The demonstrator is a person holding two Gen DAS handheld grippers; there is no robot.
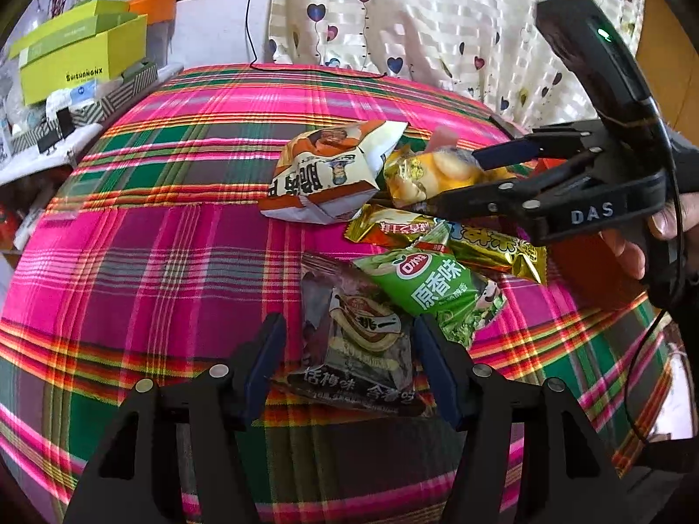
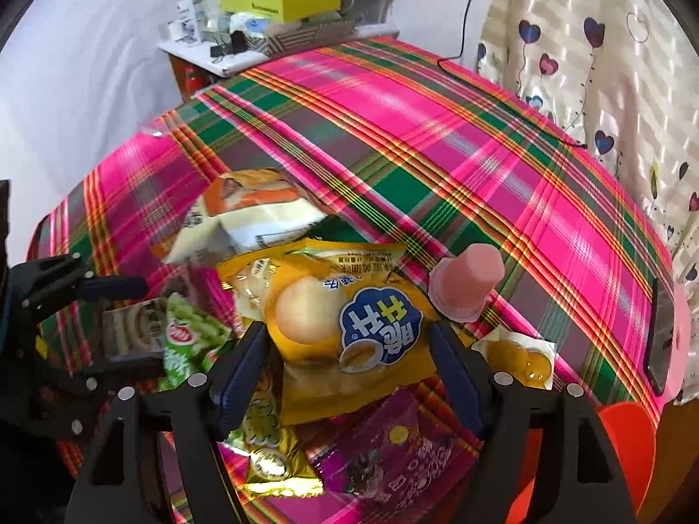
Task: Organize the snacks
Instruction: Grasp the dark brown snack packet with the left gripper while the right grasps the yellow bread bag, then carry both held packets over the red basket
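A heap of snack packets lies on the pink plaid cloth (image 1: 153, 240). My left gripper (image 1: 349, 362) is open; a dark packet (image 1: 358, 349) lies between its fingers, with a gap showing on the left side. A green packet (image 1: 437, 288) overlaps that packet's far corner. My right gripper (image 2: 347, 362) is open and straddles a yellow packet (image 2: 340, 327); from the left wrist it shows at the right (image 1: 476, 179), a hand behind it. A white-and-orange packet (image 1: 323, 174) sits at the heap's far left. My left gripper (image 2: 122, 327) shows at the left edge.
A pink jelly cup (image 2: 465, 284), a small cup of yellow fruit (image 2: 520, 358) and a purple packet (image 2: 393, 449) lie near the right gripper. A red container (image 2: 629, 436) and a phone (image 2: 659, 336) sit at the right edge. Lime boxes (image 1: 83, 52) stand beyond the cloth.
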